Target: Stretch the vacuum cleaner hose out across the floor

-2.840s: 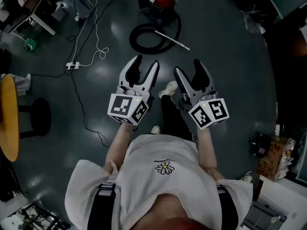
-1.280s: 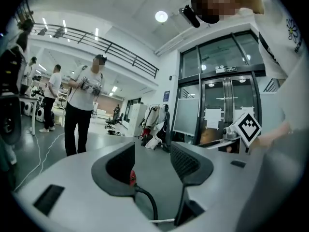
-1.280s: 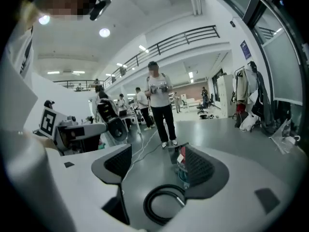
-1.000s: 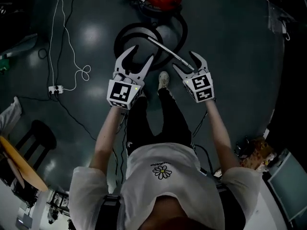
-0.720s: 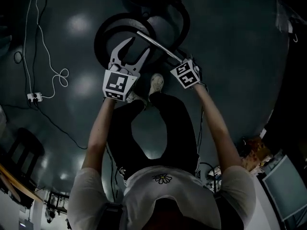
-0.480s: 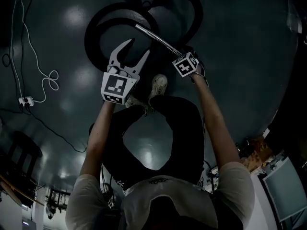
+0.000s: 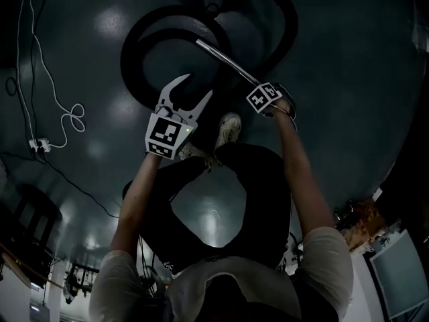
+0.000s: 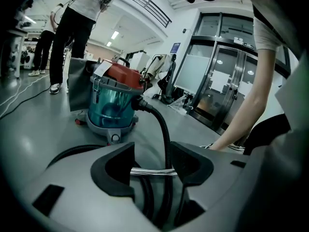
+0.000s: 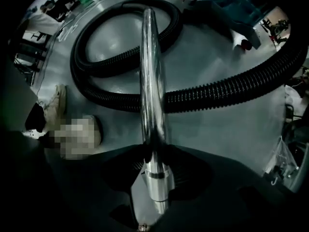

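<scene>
Closing round metal wand point(image 9: 152, 95) (right gripper point(image 9: 154, 151))

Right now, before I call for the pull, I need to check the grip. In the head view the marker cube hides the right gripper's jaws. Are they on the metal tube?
Observer: Yes. In the right gripper view, the right gripper has just been closing, and its pads pinch the metal tube near its collared end.
Operator: And the left one?
Observer: The left gripper stands open and grips nothing. The tube only shows crosswise through the gap.
Operator: Is the hose attached to the machine? That end is off the top of my frame.
Observer: The hose plugs into the side of the upright vacuum cleaner, which is teal with a red lid.
</scene>
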